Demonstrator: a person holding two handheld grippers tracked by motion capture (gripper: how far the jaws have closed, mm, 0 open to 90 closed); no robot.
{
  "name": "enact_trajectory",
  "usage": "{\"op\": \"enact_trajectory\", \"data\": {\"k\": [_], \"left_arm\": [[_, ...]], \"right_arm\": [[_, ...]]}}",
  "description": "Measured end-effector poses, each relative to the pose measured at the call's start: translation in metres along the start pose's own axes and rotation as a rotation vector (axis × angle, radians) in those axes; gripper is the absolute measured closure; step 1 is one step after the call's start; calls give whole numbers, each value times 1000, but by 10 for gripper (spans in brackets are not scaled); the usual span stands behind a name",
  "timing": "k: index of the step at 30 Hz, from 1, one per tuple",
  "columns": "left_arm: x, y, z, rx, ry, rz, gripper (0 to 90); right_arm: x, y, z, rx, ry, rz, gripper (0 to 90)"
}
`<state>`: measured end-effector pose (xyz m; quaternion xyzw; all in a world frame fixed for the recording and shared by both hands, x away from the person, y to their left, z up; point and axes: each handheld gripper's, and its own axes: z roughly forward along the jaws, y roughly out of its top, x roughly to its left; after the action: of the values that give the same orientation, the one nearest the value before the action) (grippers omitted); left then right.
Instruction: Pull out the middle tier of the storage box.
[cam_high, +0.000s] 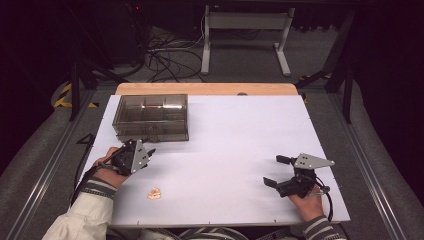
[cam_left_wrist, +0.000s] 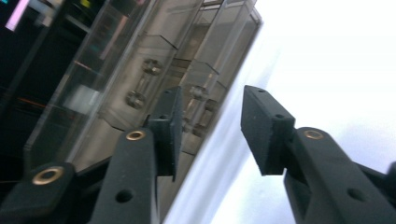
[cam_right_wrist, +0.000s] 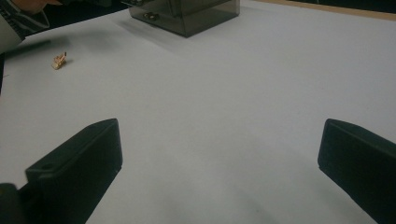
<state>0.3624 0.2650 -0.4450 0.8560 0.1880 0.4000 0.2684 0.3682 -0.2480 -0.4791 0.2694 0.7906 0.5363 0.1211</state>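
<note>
White table (cam_high: 240, 150) lay on wooden board (cam_high: 210, 89); cables (cam_high: 165, 55) sprawled on floor; grey stand (cam_high: 245, 30) stood behind.

Black two-jaw left gripper (cam_high: 148, 150) carries a grey three-cornered plate behind its jaws. Right gripper (cam_high: 276, 171) matches, cable trailing. Cream sleeve (cam_high: 85, 212), striped cuffs.

Unclear bits
Small tan object (cam_high: 154, 193) was too small to identify; smoked drawer box (cam_left_wrist: 140, 79) was cropped at frame top.
</note>
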Motion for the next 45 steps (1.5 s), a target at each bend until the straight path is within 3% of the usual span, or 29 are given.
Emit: {"op": "enact_trajectory", "data": {"k": [5, 16, 19, 20, 27, 39, 42, 45], "left_arm": [[7, -3, -3, -42, -56, -76, 564], [29, -10, -5, -97, -261, -266, 450], [33, -11, -5, -96, -296, -280, 450], [36, -12, -4, -92, -341, -298, 450], [39, -13, -5, -109, -392, -318, 461], [40, -12, -6, -119, -432, -306, 465], [39, -7, -6, -74, -428, -241, 465], [42, -4, -6, -64, -445, -212, 465]], "right_arm": [[0, 0, 0, 0, 1, -1, 6], [0, 0, 0, 1, 1, -5, 6], [0, 0, 1, 1, 3, 1, 6], [0, 0, 1, 2, 5, 1, 6], [0, 0, 1, 2, 6, 2, 6], [0, 0, 1, 4, 5, 2, 6], [-1, 0, 1, 2, 7, 8, 6], [-1, 0, 1, 5, 5, 5, 6]]}}
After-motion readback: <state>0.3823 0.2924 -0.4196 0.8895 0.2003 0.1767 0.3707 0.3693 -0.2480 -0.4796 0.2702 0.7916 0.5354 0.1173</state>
